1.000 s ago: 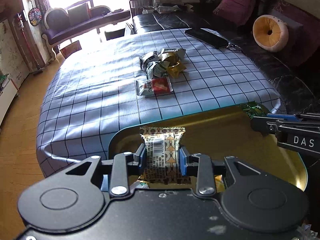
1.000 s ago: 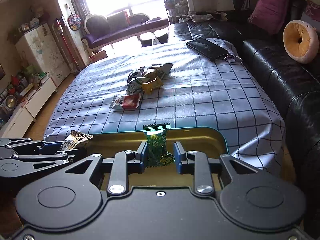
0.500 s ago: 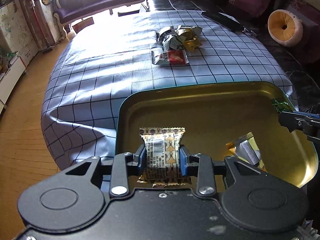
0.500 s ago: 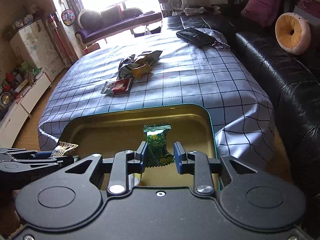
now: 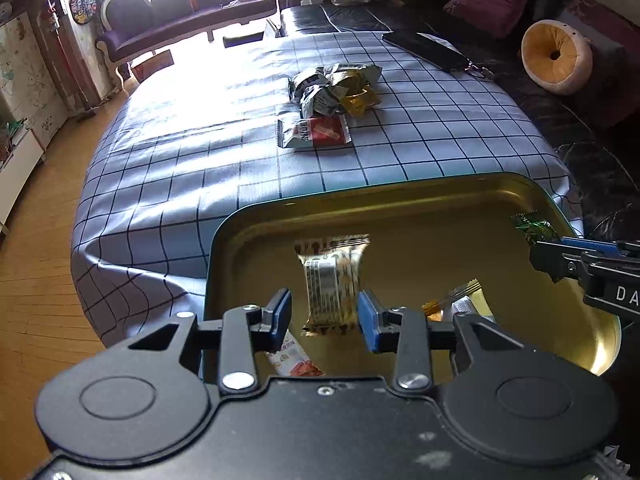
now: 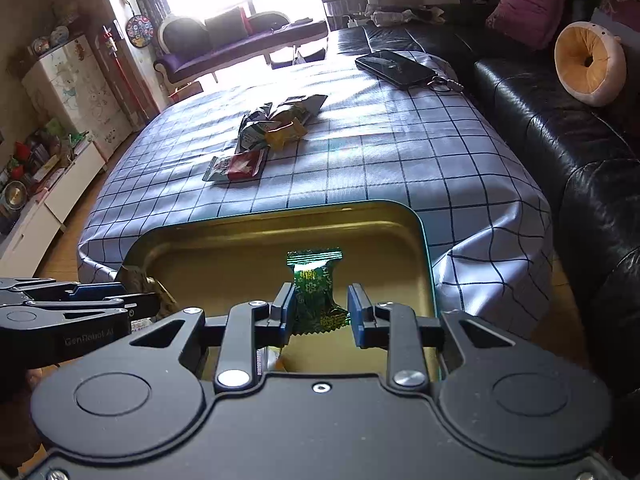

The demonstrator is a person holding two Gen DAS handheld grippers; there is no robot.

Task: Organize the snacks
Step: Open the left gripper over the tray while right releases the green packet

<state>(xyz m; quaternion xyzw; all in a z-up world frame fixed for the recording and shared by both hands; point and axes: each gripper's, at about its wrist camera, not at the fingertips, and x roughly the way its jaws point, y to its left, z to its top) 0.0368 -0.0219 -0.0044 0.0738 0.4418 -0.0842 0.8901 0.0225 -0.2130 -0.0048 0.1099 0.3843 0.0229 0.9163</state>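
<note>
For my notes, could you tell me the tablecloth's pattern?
Pale blue tablecloth with dark grid lines; right wrist view.

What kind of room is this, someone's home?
Most likely a home living room: a black leather sofa with cushions runs along one side, a purple settee stands by the bright window, and a table under a checked cloth holds snack packets.

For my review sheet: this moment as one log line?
left gripper: jaws opening, gold snack between | right gripper: green snack | tin
</note>
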